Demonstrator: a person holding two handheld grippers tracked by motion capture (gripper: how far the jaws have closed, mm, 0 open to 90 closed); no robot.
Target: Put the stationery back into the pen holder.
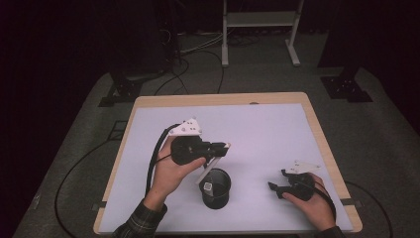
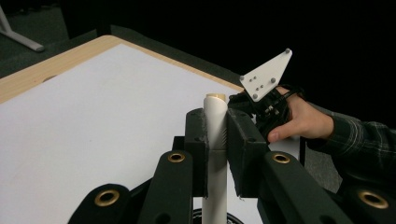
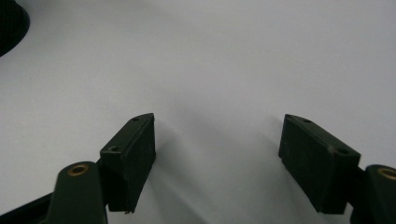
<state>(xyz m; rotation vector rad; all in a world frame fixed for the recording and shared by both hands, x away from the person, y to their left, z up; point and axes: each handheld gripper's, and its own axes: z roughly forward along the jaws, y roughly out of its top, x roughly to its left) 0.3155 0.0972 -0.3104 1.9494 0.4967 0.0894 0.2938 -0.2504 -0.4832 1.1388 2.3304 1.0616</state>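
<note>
My left gripper [image 1: 222, 148] is shut on a white rod [image 1: 212, 163] that slants down to a black cup [image 1: 216, 194] on the white mat. A small square end [image 1: 208, 187] sits inside the cup. In the left gripper view the rod [image 2: 216, 119] stands upright between the two pads, which press on it from both sides, and my left gripper [image 2: 216, 135] is above the cup's rim [image 2: 233, 219]. My right gripper [image 1: 277, 179] lies low on the mat right of the cup, held in a hand, its jaws wide apart. In its own view the right gripper [image 3: 219, 154] has nothing between its fingers.
The white mat [image 1: 267, 129] covers a wooden table [image 1: 223, 98] with floor on all sides. Cables [image 1: 188, 74] and a white stand [image 1: 260, 29] lie on the floor beyond the far edge. A corner of the cup [image 3: 9, 23] is at the top left of the right gripper view.
</note>
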